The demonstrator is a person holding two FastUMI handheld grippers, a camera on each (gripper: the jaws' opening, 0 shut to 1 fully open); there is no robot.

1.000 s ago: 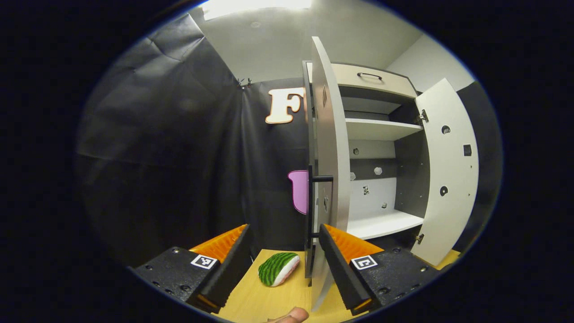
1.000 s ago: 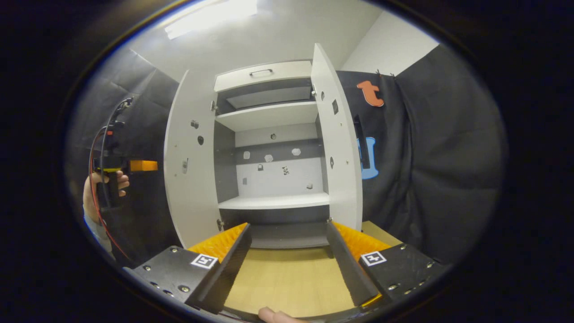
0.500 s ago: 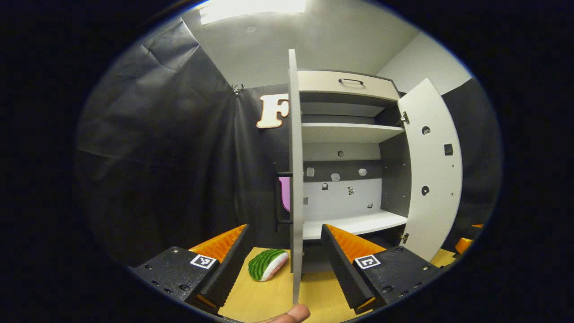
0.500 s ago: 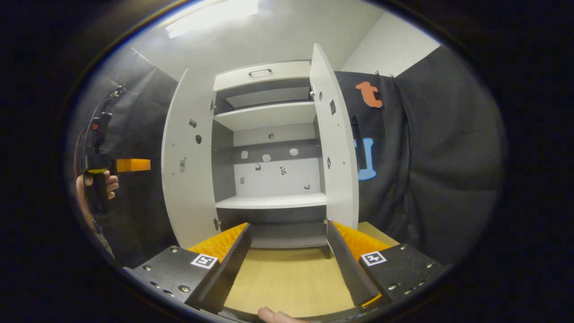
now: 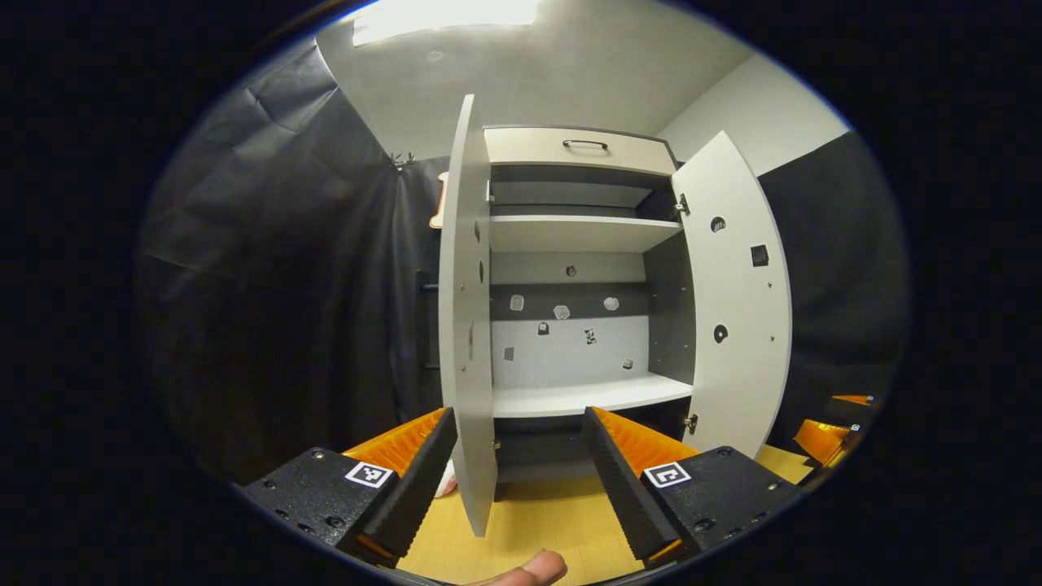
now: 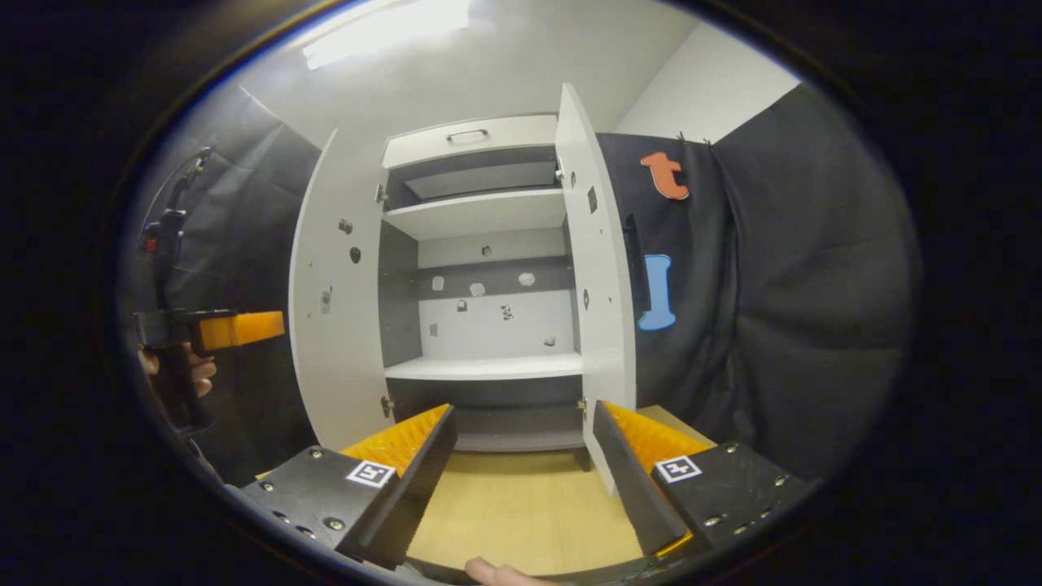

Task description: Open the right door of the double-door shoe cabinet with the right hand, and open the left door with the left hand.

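Backing both open, empty tools straight off keeps the swung-out left door and right door undisturbed.

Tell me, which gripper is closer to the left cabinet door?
Left. The left gripper has the left door edge between its open fingers; the right gripper sits by the right door.

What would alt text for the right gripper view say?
A shoe cabinet stands with left door and right door swung open, its shelves bare. The right claw hangs open before it, holding nothing.
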